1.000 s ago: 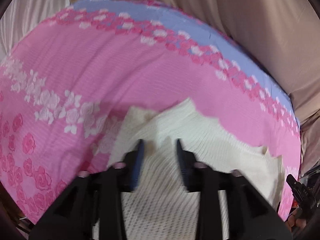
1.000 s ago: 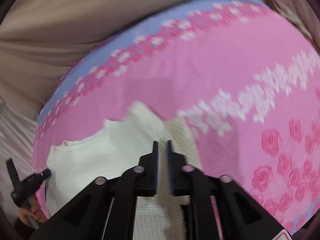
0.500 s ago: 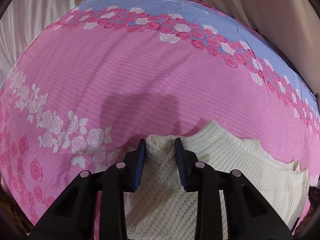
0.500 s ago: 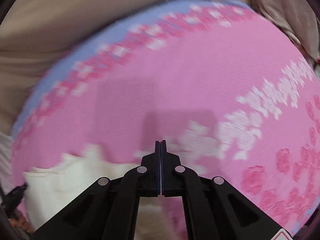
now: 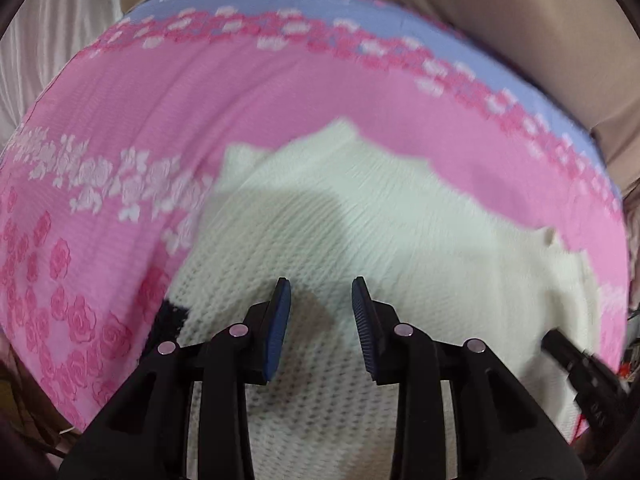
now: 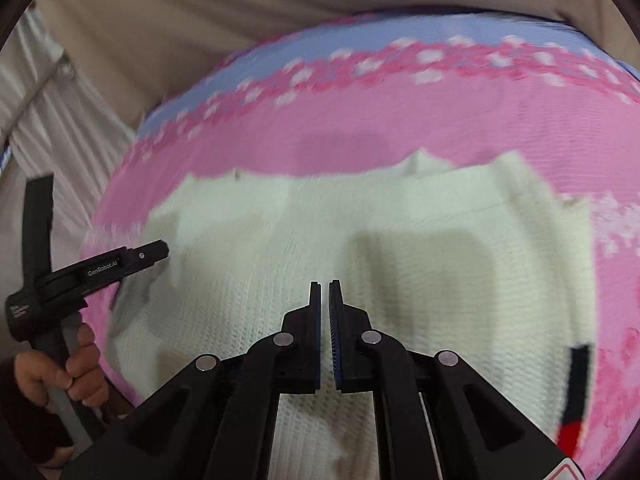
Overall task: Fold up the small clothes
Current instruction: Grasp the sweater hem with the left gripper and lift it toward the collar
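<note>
While both cameras look steeply down, the cream knitted garment (image 5: pixel 360 232) fills the near ground in each view and serves as the landmark.

Left wrist view, near to far:
- left gripper (image 5: pixel 321 292) over the near part of the garment, blue pads spread apart, only bare knit showing in the gap. Nothing pinched. Whether the tips touch the knit cannot be told.
- a small black patch (image 5: pixel 170 316) at the garment's near left edge, just left of the gripper.
- at the garment's right edge, the black body of the other tool pokes in, blurred.
- garment lies flat on the pink rose-print sheet (image 5: pixel 240 100), its far edge jagged, one corner peaking upward.
- beyond the garment, a blue band (image 5: pixel 400 20) of the sheet, then beige fabric (image 5: pixel 520 20).

Right wrist view, near to far:
- right gripper (image 6: pixel 325 286) above the garment's near middle, fingers pressed nearly together with a thin slit left, empty.
- left of the garment, a person's hand (image 6: pixel 76 372) wrapped round the handle of the left tool, whose tip reaches the garment's left edge.
- a black and red tag (image 6: pixel 576 392) at the garment's near right side.
- far edge of the garment against pink sheet; picture blurred.
</note>
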{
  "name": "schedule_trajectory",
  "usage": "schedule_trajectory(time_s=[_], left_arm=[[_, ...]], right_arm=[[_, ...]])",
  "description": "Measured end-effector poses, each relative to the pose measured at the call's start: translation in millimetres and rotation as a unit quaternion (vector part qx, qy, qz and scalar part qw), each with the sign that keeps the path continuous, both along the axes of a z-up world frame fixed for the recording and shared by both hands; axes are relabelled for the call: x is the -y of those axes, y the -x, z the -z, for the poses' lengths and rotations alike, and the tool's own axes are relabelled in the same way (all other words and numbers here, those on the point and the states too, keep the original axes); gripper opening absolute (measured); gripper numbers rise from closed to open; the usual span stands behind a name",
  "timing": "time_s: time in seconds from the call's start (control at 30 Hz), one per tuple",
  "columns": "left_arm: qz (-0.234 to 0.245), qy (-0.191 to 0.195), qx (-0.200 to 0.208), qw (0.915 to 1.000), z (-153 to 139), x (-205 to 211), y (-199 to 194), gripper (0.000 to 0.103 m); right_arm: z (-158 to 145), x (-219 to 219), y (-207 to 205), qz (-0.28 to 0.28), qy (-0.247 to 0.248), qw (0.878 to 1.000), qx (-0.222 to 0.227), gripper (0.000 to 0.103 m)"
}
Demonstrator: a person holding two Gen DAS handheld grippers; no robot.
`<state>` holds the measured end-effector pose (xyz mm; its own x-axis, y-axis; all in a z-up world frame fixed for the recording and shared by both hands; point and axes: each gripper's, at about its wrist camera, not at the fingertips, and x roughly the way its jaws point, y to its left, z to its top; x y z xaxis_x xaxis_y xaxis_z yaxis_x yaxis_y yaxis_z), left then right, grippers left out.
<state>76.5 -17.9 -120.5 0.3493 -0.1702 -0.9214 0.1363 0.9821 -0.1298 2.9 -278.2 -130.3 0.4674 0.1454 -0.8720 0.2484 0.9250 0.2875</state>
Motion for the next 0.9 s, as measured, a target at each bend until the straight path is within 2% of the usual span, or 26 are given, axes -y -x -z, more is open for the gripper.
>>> schedule_trajectory(time_s=[0.03,0.13,0.2,0.27,0.3,0.33,0.37,0.4,0.43,0.5,0.53,0.57,0.6,0.67,0.73,0.8,0.87,0.9], left_arm=[[0.000,0.005,0.006,1.0000,3,-6,-1,0.031],[0.003,0.020,0.008,0.9998,1,-20,-4,0.026],[0.001,0.024,0.007,0.9997,3,-22,-5,0.025],[0.001,0.016,0.012,0.9998,4,-18,-3,0.025],[0.002,0.008,0.015,0.9999,4,-15,-2,0.025],[0.003,0.002,0.017,0.9998,3,-11,0,0.025],[0.004,-0.003,0.018,0.9998,3,-9,2,0.025],[0.005,-0.009,0.018,0.9998,3,-7,1,0.025],[0.005,-0.011,0.017,0.9998,3,-8,1,0.026],[0.006,-0.012,0.014,0.9998,4,-7,-1,0.027],[0.004,-0.010,0.012,0.9999,4,-7,-2,0.027],[0.001,-0.007,0.009,0.9999,4,-8,-3,0.027],[-0.004,0.001,0.005,1.0000,4,-11,-4,0.027],[-0.009,0.013,0.000,0.9999,4,-15,-6,0.027],[-0.009,0.020,0.002,0.9998,5,-17,-6,0.028],[-0.008,0.021,0.004,0.9997,5,-17,-5,0.027],[-0.019,0.050,-0.003,0.9986,-3,-27,-2,0.028],[-0.035,0.067,-0.003,0.9971,-9,-39,3,0.028]], right_arm=[[5,14,1,0.014,0.008,1.000,-0.004,0.000],[5,92,27,0.115,-0.029,0.993,0.013,0.000],[-1,130,48,0.188,0.000,0.982,-0.005,0.000],[-11,149,64,0.210,-0.034,0.977,0.016,0.000],[-18,152,72,0.219,-0.034,0.975,0.026,0.004],[-22,150,74,0.219,-0.025,0.975,0.030,0.014],[-24,145,73,0.214,-0.013,0.976,0.029,0.016],[-23,141,69,0.205,-0.002,0.978,0.026,0.024],[-19,136,61,0.194,0.003,0.981,0.022,0.035],[-3,123,47,0.169,0.024,0.985,-0.005,0.043],[8,119,39,0.159,0.038,0.986,-0.030,0.034],[14,114,34,0.158,0.052,0.986,-0.034,0.023],[11,118,38,0.168,0.045,0.985,-0.021,0.007],[6,139,50,0.215,0.013,0.976,-0.003,0.007],[18,151,53,0.214,-0.007,0.977,-0.013,0.006],[15,148,52,0.199,-0.001,0.980,-0.015,0.008],[0,140,55,0.208,0.006,0.978,-0.014,0.012],[-14,129,61,0.211,0.016,0.977,0.002,0.017]])
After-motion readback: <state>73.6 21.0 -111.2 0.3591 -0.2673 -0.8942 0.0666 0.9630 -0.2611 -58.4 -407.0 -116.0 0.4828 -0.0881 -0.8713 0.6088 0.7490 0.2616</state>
